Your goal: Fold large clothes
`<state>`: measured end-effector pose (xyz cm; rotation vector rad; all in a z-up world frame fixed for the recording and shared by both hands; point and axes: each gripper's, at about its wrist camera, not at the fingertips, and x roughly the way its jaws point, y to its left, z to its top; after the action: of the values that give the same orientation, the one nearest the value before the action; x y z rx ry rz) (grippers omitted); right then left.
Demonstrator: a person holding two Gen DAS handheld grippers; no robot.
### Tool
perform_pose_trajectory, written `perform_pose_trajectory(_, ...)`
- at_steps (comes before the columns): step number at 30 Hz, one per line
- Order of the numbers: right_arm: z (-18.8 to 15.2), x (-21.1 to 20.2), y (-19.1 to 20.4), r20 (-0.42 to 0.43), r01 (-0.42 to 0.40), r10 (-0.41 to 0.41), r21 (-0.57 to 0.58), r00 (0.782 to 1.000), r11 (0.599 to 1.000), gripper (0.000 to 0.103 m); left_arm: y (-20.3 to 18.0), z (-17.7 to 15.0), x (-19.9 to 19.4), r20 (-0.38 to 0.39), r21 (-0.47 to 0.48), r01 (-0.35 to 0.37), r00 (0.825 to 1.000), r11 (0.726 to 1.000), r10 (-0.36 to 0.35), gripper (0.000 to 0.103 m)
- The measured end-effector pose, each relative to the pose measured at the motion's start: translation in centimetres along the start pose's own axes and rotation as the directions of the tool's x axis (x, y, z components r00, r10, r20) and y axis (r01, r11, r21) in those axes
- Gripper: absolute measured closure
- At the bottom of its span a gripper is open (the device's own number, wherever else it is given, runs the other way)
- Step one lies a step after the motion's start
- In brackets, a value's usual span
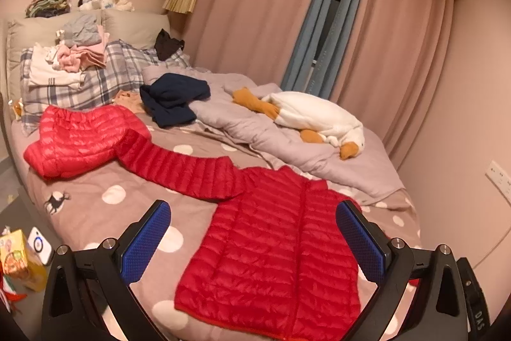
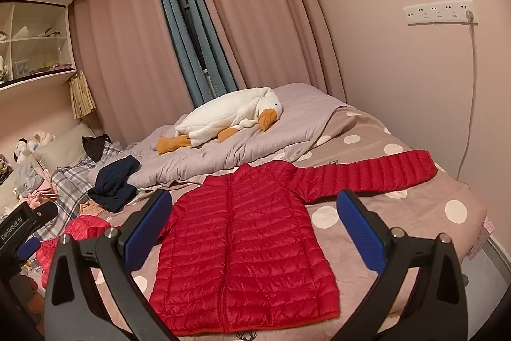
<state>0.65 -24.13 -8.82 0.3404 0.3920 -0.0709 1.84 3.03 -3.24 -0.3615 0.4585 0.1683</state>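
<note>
Although quilted and bulky, the red down jacket is judged light, soft and slippery-shelled; it lies flat and front-up near the foot edge of the bed, collar toward the grey duvet. A hold is best taken at a sleeve cuff or hem corner, where the padding is thin enough to be pinched. The left gripper and right gripper are both held above the jacket with jaws spread wide and nothing grasped. One sleeve is shown extended toward the wall-side edge only in the right wrist view; the opposite sleeve, together with a second red jacket and the folded pile near the pillows, is seen clearly only in the left wrist view.
</note>
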Motion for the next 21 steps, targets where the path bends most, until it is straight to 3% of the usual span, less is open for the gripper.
perform_pose_trajectory(21, -0.27, -0.41, -0.87, -0.014, 0.011, -0.011, -0.01, 1.0, 1.0, 0.0, -0.51, -0.26, -0.27, -0.016, 0.015, 0.06, 0.998, 0.998, -0.059, 0.001)
